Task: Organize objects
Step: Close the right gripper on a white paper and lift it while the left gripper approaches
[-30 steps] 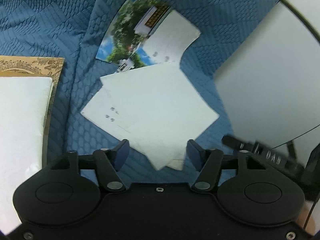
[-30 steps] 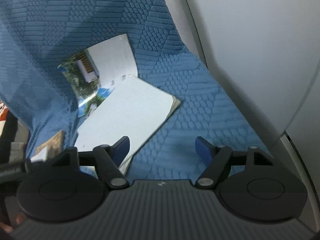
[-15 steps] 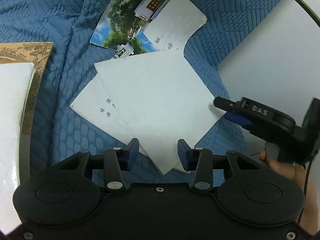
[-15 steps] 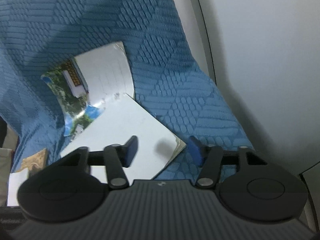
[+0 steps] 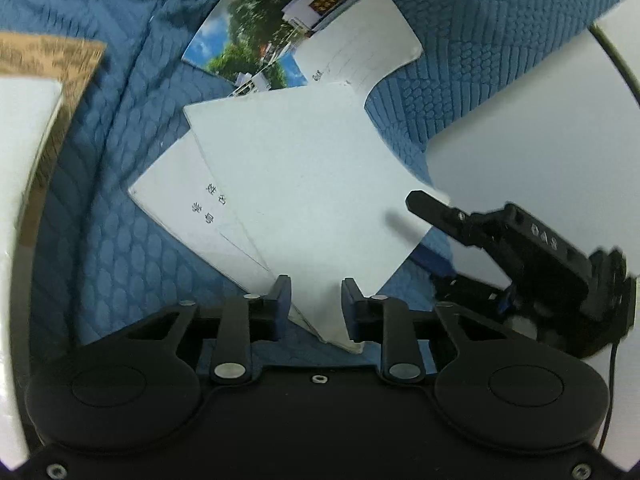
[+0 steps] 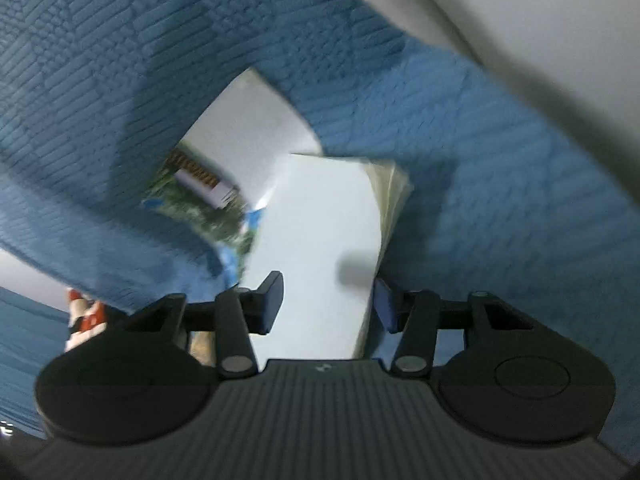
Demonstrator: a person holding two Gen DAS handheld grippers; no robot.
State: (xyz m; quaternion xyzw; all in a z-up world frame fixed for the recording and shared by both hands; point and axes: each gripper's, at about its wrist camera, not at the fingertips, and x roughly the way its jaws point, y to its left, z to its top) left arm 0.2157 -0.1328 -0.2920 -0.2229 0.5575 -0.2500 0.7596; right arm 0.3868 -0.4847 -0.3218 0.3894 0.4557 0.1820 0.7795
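The white booklet [image 5: 304, 184] lies on the blue quilted cloth [image 5: 100, 216], overlapping another booklet [image 5: 192, 216] and a photo-cover one [image 5: 280, 36]. The left tool [image 5: 316, 300] straddles its near corner — not clamped; the right tool [image 6: 326, 300] straddles its edge, partly open.

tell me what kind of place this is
Probably a table at home or in a study space: a quilted blue cloth covers it, with white booklets and a photo-cover notebook scattered on top.
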